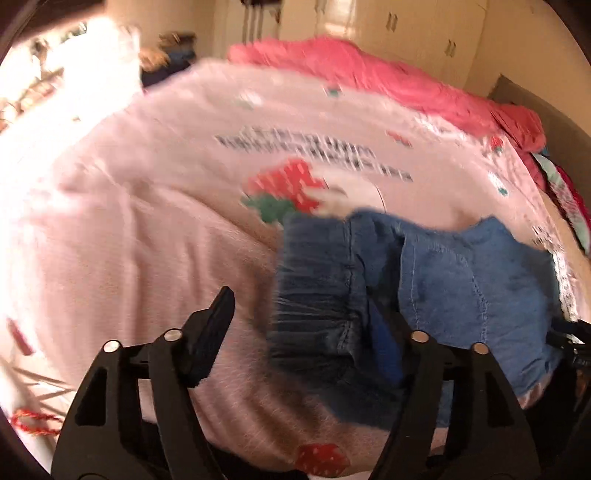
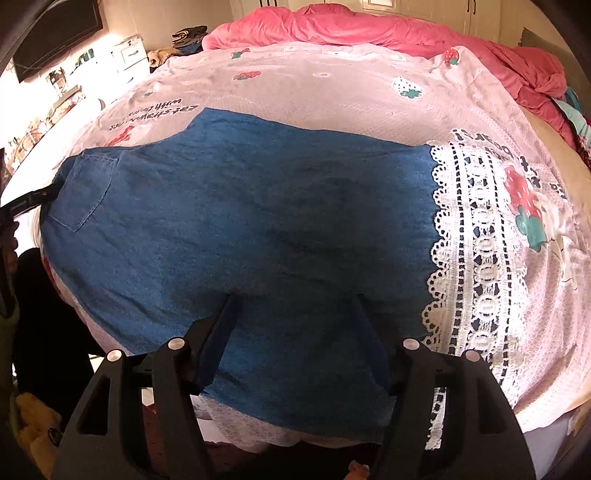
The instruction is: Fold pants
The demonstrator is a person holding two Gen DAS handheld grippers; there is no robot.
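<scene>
Blue denim pants point(image 2: 258, 221) with a white lace hem point(image 2: 476, 240) lie flat across a pink strawberry-print bedspread point(image 2: 314, 85). My right gripper point(image 2: 293, 299) is open, its fingers resting over the middle of the pants near the front edge. In the left wrist view, the elastic waistband end of the pants point(image 1: 388, 288) is bunched and partly lifted. My left gripper point(image 1: 299, 299) is open, its right finger point(image 1: 384, 332) against the waistband fabric and its left finger over the bedspread point(image 1: 129, 240). That view is blurred. The left gripper's tip also shows in the right wrist view point(image 2: 40, 195) at the waist.
A crumpled pink blanket point(image 2: 369, 26) lies along the far side of the bed. White drawers and cluttered shelves point(image 2: 125, 55) stand at the left, with a dark screen point(image 2: 55, 33) above. Cupboard doors point(image 1: 424, 33) line the far wall.
</scene>
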